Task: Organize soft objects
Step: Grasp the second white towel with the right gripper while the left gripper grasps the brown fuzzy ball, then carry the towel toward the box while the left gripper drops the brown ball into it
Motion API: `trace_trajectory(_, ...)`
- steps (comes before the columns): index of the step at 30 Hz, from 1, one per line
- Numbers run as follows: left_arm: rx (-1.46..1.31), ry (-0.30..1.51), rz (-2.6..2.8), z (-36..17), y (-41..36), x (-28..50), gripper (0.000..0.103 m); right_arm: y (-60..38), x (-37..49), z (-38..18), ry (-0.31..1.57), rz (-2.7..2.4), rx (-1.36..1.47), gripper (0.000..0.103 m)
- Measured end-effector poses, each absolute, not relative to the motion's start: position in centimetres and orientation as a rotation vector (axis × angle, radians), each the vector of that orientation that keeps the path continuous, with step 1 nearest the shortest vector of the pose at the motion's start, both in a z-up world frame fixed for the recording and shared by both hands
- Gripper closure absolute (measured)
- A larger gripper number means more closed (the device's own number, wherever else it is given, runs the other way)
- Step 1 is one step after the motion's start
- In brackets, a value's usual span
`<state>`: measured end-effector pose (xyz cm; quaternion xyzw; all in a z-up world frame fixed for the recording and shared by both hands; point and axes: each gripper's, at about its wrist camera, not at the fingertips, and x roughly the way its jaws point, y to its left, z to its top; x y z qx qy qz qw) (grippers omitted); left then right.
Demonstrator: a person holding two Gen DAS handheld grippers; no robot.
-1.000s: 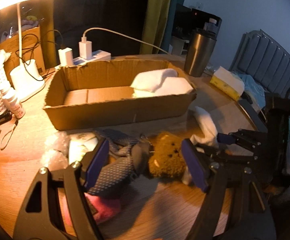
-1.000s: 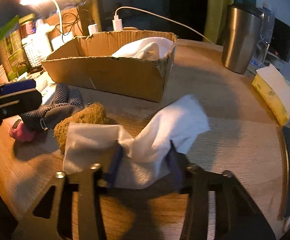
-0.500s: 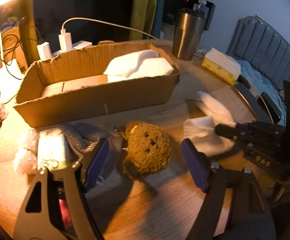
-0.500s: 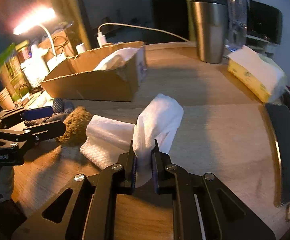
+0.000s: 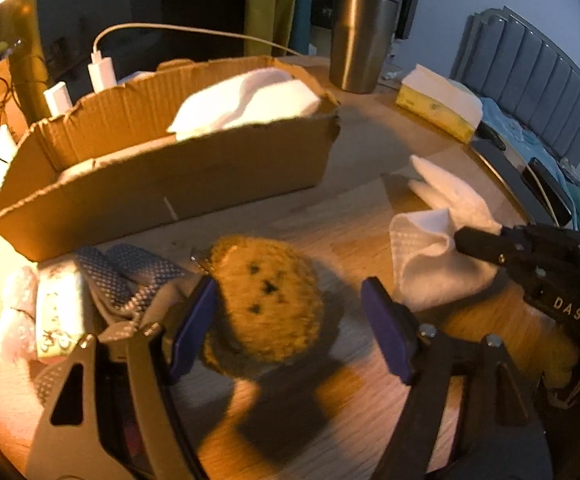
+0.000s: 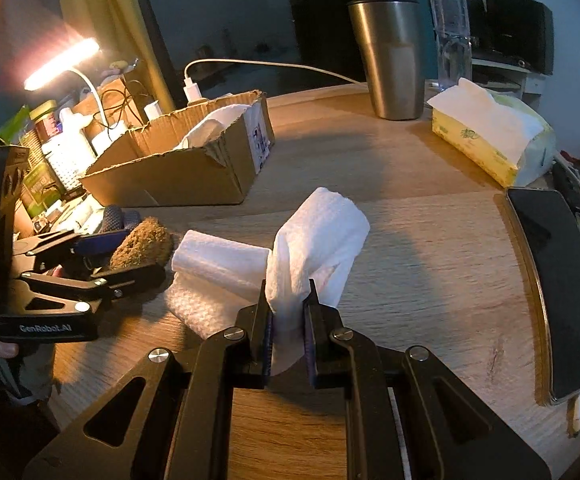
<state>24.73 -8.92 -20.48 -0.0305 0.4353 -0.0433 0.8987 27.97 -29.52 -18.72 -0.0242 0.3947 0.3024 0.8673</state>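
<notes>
Right wrist view: right gripper (image 6: 287, 322) clamped on white cloth (image 6: 322, 236), part lifted off table (image 6: 430, 240); next prob. carry to cardboard box (image 6: 193, 168) at 10 o'clock & drop in. Left gripper (image 5: 290, 320) spread wide, low, straddling brown plush (image 5: 263, 296), not yet squeezed; needs closing.

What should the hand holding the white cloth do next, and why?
Probably lift it and carry it toward the cardboard box. The right gripper is already shut on the white cloth, and another white cloth already lies in that box.
</notes>
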Motion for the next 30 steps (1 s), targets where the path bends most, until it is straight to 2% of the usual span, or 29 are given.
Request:
trace_trajectory(1,-0.065,0.913,-0.094,-20.7,-8.9,24.9,0.055,-29.5,28.0,-18.7,0.826,0.634,-0.051,0.089)
trace_trajectory(4,-0.063,0.907,-0.116,-20.5,-9.1,24.8,0.058,-29.5,28.0,-18.7,0.824,0.635,-0.049,0.089)
trace_trajectory(15,-0.071,0.824,-0.150,-17.7,-8.7,23.3,0.059,-29.6,27.6,-18.1,0.810,0.606,-0.050,0.089)
trace_trajectory(30,-0.101,0.683,-0.109,-13.0,-4.7,21.3,0.059,-26.9,26.9,-13.9,0.718,0.627,-0.088,0.089)
